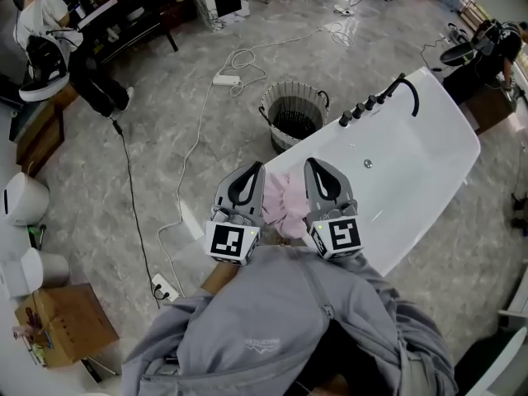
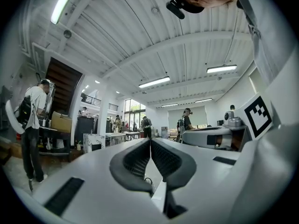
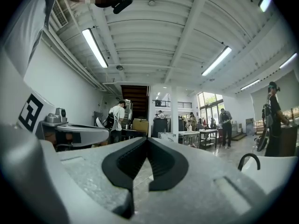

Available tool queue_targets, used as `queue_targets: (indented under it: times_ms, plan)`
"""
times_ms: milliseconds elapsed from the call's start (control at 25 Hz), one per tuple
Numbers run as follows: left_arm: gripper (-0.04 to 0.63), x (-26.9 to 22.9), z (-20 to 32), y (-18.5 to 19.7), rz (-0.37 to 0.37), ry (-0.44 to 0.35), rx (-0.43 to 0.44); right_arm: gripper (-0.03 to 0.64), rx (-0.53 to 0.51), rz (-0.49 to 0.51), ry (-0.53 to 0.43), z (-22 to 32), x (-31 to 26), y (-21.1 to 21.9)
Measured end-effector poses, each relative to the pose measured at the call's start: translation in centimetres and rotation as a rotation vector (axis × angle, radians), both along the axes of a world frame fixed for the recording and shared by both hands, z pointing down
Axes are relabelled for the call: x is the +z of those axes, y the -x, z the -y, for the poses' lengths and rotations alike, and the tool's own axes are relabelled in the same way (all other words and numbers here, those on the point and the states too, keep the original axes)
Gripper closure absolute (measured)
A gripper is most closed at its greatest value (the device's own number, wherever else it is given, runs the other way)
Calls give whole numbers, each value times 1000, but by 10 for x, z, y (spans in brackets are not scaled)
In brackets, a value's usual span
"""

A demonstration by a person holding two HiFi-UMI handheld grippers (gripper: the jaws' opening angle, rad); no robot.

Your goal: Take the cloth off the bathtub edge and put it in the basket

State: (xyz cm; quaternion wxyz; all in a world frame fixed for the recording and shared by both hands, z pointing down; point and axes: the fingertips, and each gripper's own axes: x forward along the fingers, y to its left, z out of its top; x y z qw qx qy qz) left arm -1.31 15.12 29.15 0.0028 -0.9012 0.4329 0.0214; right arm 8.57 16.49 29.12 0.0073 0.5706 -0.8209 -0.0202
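Note:
A pink cloth (image 1: 283,207) lies crumpled on the near edge of the white bathtub (image 1: 412,151), between my two grippers in the head view. The wire basket (image 1: 293,115) stands on the floor just beyond the tub's left end. My left gripper (image 1: 246,174) is held upright over the cloth's left side, shut and empty. My right gripper (image 1: 323,172) is held upright over the cloth's right side, also shut and empty. In the left gripper view the left gripper (image 2: 150,141) has its jaws pressed together, and so does the right gripper (image 3: 147,140) in the right gripper view; neither view shows the cloth.
A black faucet set (image 1: 379,99) sits on the tub's far rim. White cables and a power strip (image 1: 226,79) trail across the marble floor left of the basket. A cardboard box (image 1: 62,324) stands at the lower left. A person (image 1: 58,31) works at a dark desk at the upper left.

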Motion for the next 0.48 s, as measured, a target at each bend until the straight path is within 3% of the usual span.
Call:
queue_targets:
  times_ms: [480]
  plan:
    - [584, 7, 46, -18, 49, 28, 59, 612, 70, 8, 23, 38, 7, -25]
